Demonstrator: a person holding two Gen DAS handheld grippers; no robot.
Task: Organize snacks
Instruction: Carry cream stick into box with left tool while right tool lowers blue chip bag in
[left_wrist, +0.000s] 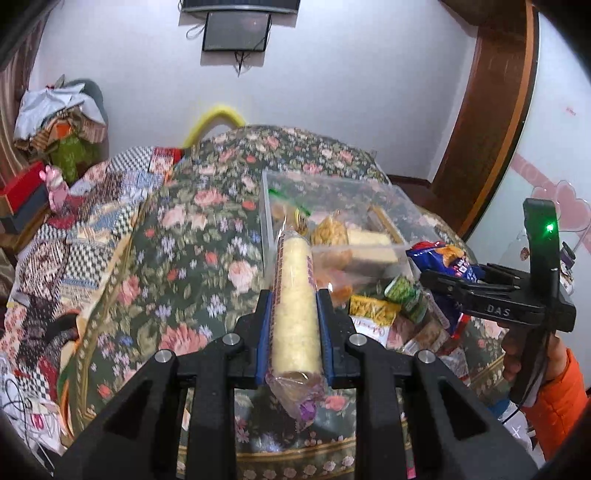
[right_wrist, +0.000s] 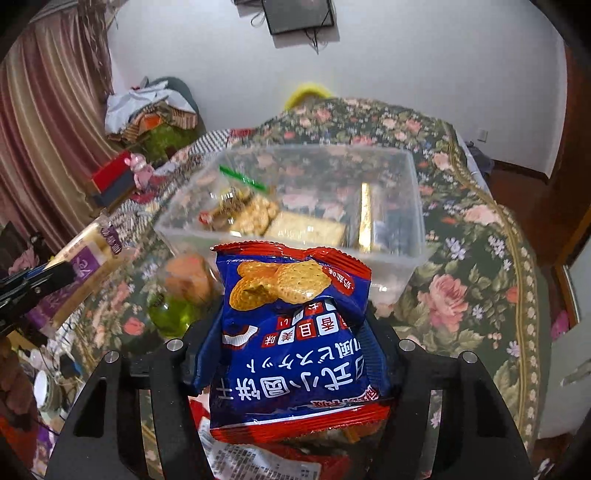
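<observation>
My left gripper (left_wrist: 294, 295) is shut on a long roll of pale crackers (left_wrist: 295, 295) in clear wrap, held above the floral tablecloth, just left of a clear plastic bin (left_wrist: 397, 197). My right gripper (right_wrist: 291, 317) is shut on a blue and red biscuit bag (right_wrist: 295, 350), held in front of the bin's (right_wrist: 419, 206) near wall. The bin holds several snack packs. In the left wrist view the right gripper (left_wrist: 428, 277) shows at the right with the blue bag (left_wrist: 443, 258). In the right wrist view the left gripper's fingers (right_wrist: 59, 275) and the cracker roll (right_wrist: 88, 254) show at the left.
Loose snack packs (left_wrist: 373, 310) and a green pack (left_wrist: 404, 293) lie on the floral tablecloth (left_wrist: 192, 266) beside the bin. A green jelly pack (right_wrist: 171, 314) and an orange snack (right_wrist: 188, 280) lie below the bin. A cluttered patchwork bed (left_wrist: 92, 221) is at the left.
</observation>
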